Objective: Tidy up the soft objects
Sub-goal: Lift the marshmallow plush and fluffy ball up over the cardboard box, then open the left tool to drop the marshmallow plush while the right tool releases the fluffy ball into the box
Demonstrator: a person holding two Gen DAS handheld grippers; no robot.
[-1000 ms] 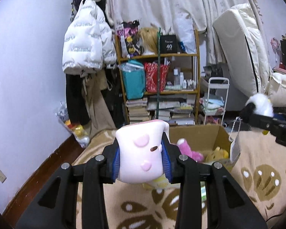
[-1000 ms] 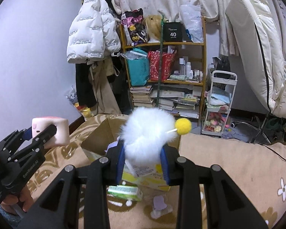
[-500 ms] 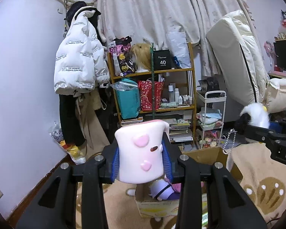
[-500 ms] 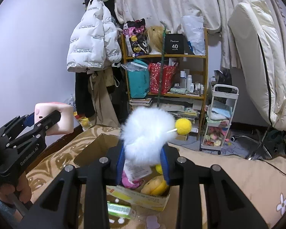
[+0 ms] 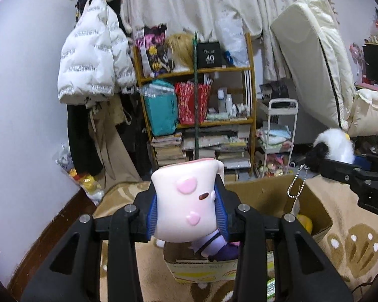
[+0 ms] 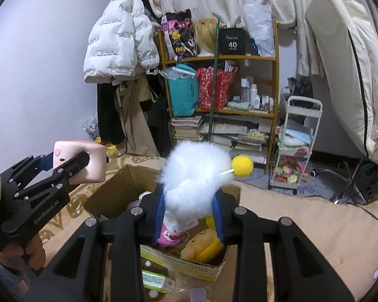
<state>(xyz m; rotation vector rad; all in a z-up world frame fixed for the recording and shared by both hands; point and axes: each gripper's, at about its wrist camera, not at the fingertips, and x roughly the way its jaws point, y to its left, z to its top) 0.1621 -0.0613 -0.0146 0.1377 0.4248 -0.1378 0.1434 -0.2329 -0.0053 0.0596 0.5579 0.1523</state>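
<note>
My left gripper [image 5: 186,210] is shut on a pink marshmallow plush [image 5: 187,201] and holds it above the open cardboard box [image 5: 312,201]; it also shows in the right wrist view [image 6: 80,161]. My right gripper [image 6: 189,211] is shut on a fluffy white plush [image 6: 196,166] with a yellow pompom [image 6: 242,166], over the same box [image 6: 108,196]. That plush shows at the right in the left wrist view [image 5: 334,146], with a bead chain hanging. Inside the box lie a yellow plush [image 6: 201,245] and a pink toy [image 6: 168,236].
The box stands on a beige patterned blanket [image 6: 315,226]. A green packet [image 6: 153,279] lies in front of the box. Behind are a loaded shelf [image 5: 201,105], a white cart [image 5: 277,138], a hanging white jacket [image 5: 93,63] and a leaning mattress [image 5: 315,63].
Both grippers rose and tilted up, then dipped back toward the box, still holding their plushes. The box interior now shows beneath both grippers.
</note>
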